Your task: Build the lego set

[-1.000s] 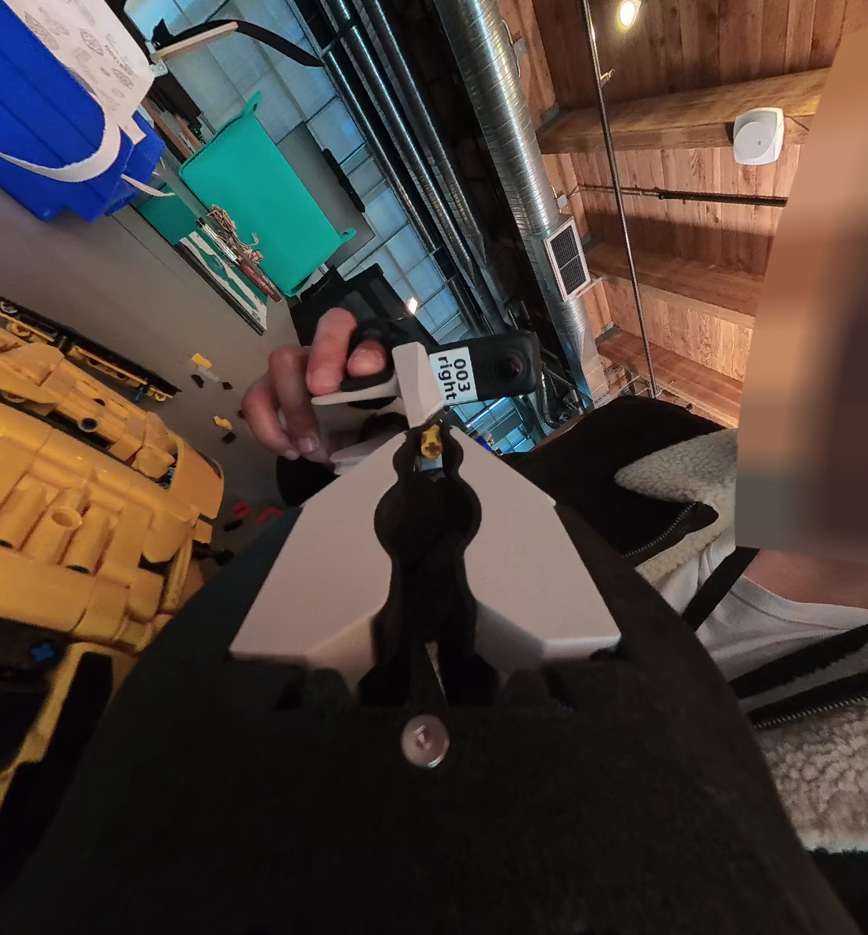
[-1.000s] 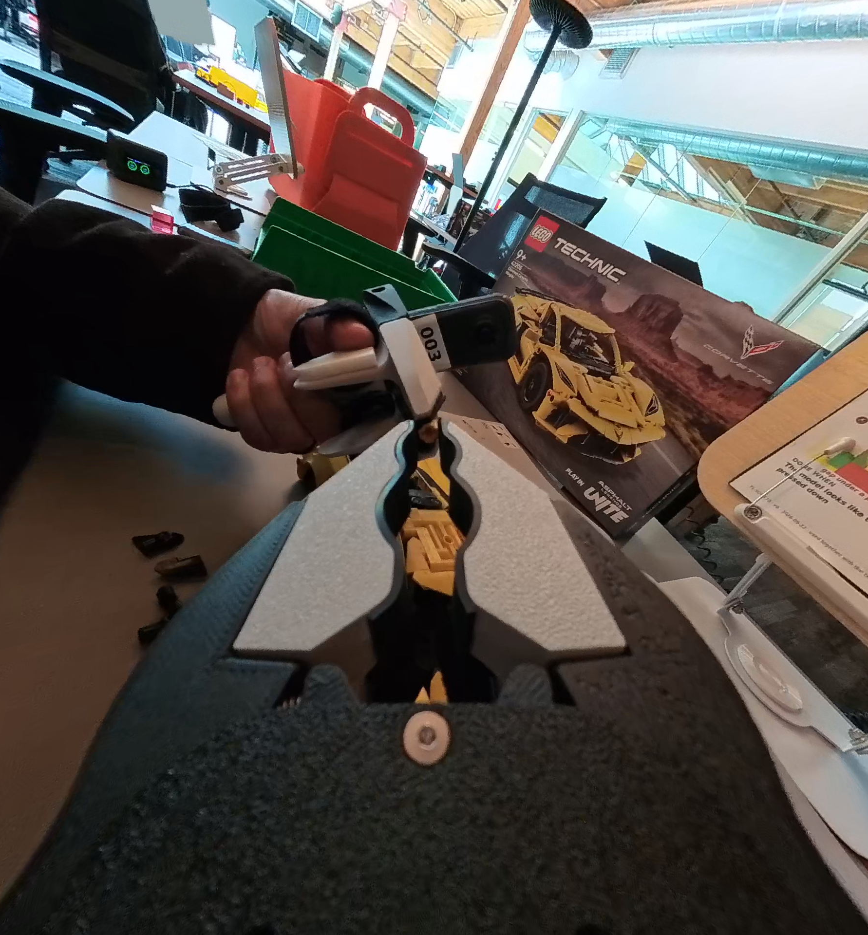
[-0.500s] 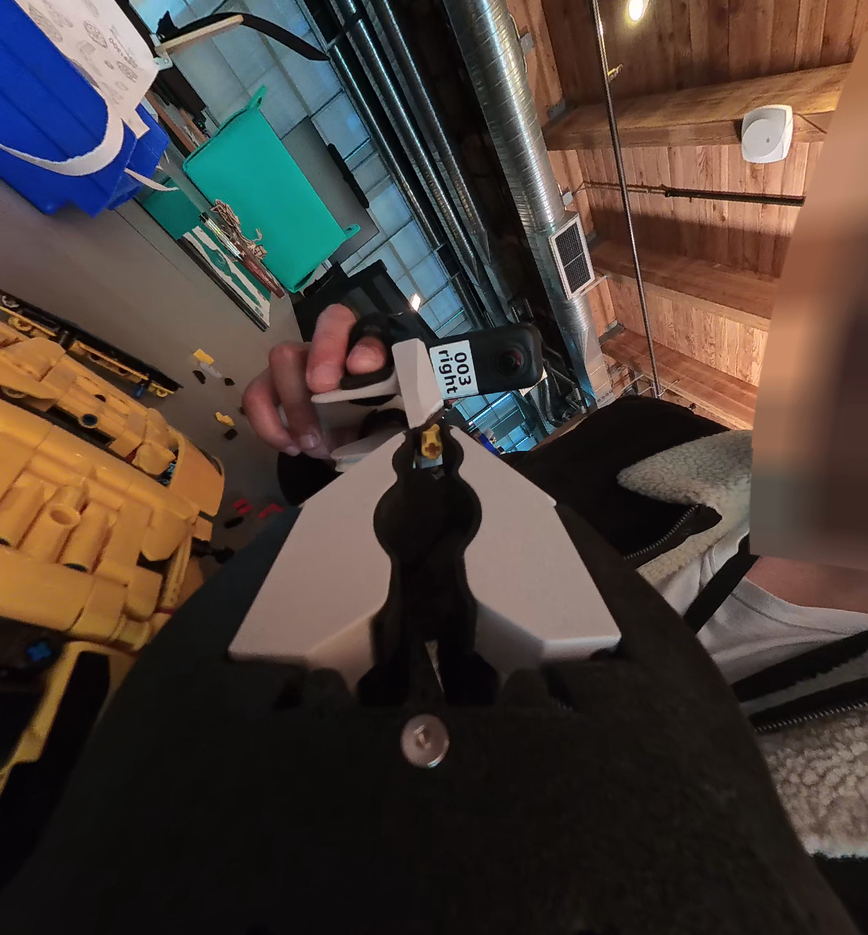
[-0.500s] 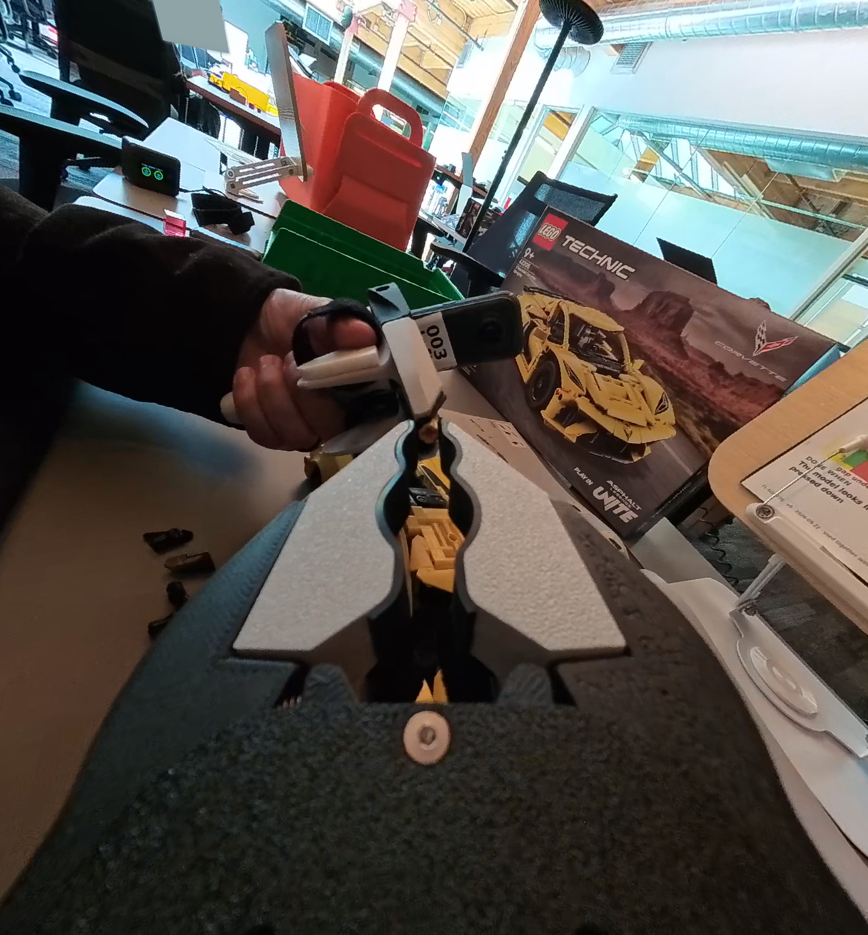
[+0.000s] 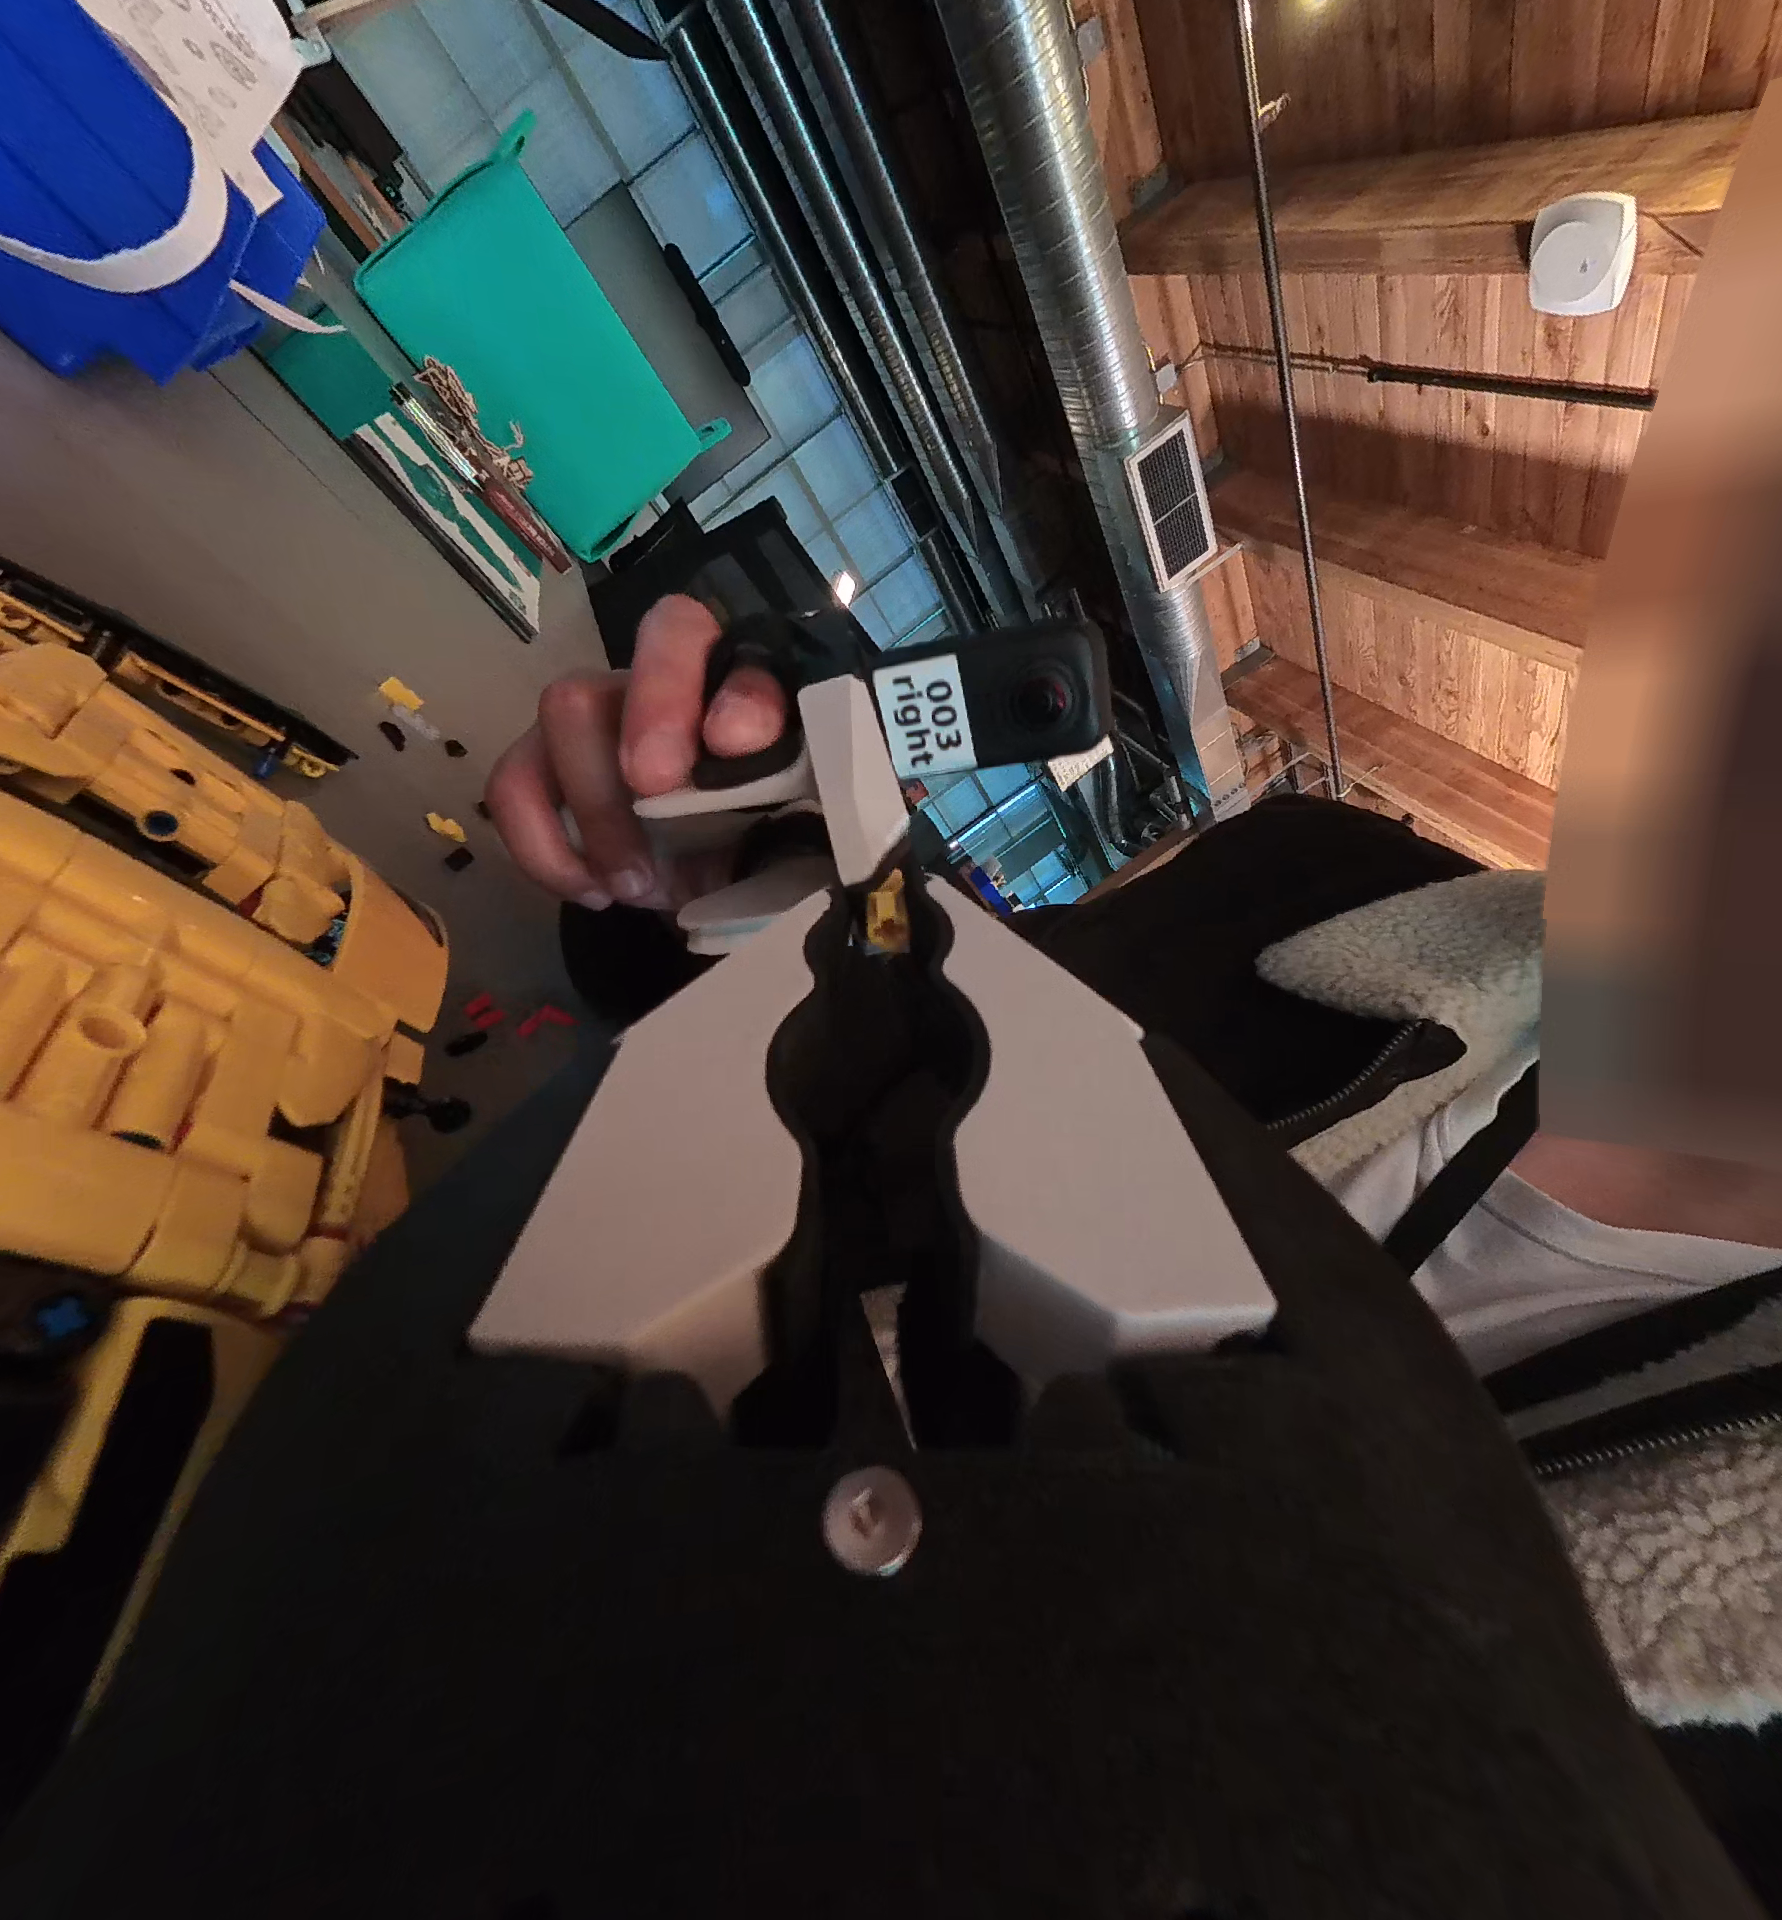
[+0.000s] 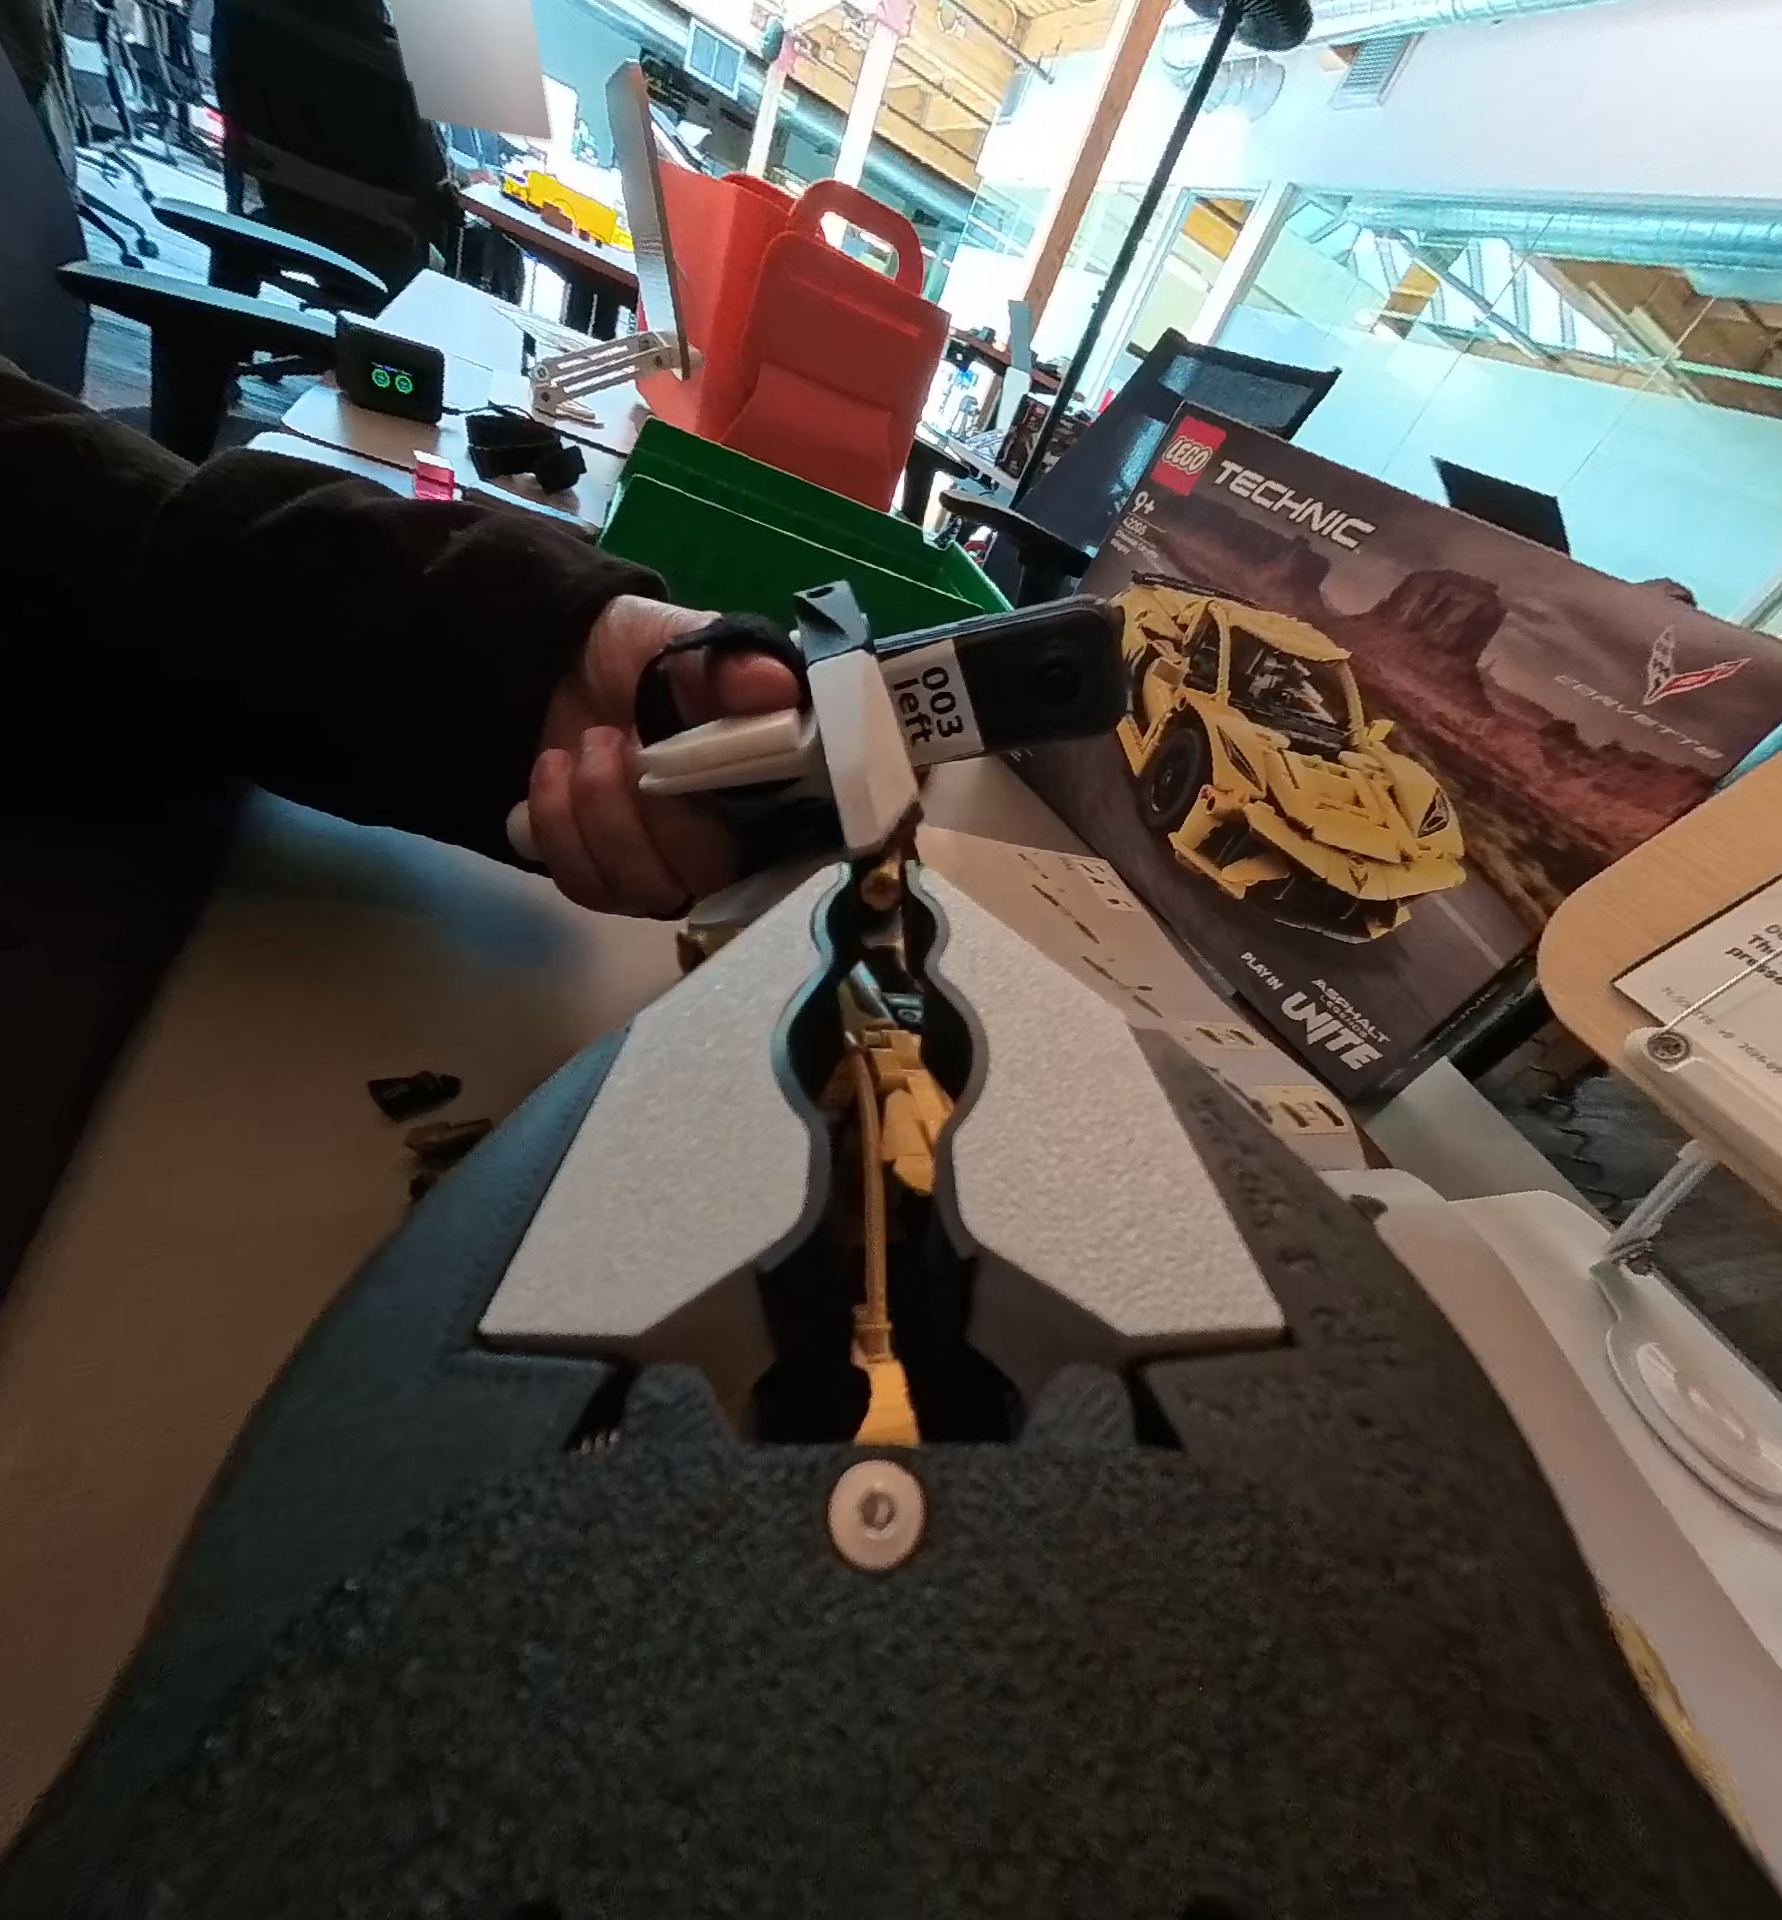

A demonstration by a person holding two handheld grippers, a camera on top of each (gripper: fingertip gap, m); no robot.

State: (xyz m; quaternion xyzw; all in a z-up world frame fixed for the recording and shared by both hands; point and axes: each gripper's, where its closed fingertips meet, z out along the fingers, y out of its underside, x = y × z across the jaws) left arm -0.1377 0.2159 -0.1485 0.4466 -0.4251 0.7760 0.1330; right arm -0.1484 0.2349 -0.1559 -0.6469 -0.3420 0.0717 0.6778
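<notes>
Grippers meet tip to tip over a small yellow piece

Grippers have barely moved since half a second ago. In the right wrist view the yellow parts seen through the gap look more blurred and stretched than before, and the set box (image 6: 1386,790) sits in the same spot behind.

Left gripper (image 5: 882,920) has its fingers pulled in narrow, almost touching at the tips. A small yellow lego piece (image 5: 883,916) sits right at those tips. The right gripper (image 5: 856,800) comes in from above in the left wrist view, and its tip touches the same piece. It is too small to tell which gripper really has the hold.

In the right wrist view the right gripper (image 6: 879,899) is also narrow. A little tan peg (image 6: 876,885) shows at its tips, just under the nose of the left gripper (image 6: 861,769). A hand (image 6: 617,790) in a dark sleeve holds that left gripper.

The big yellow lego car (image 5: 128,1049) lies on the grey desk (image 5: 274,582) near its left edge in the left wrist view, well apart from the fingers. Small loose pieces (image 5: 430,769) lie on the desk between the car and the grippers.
</notes>
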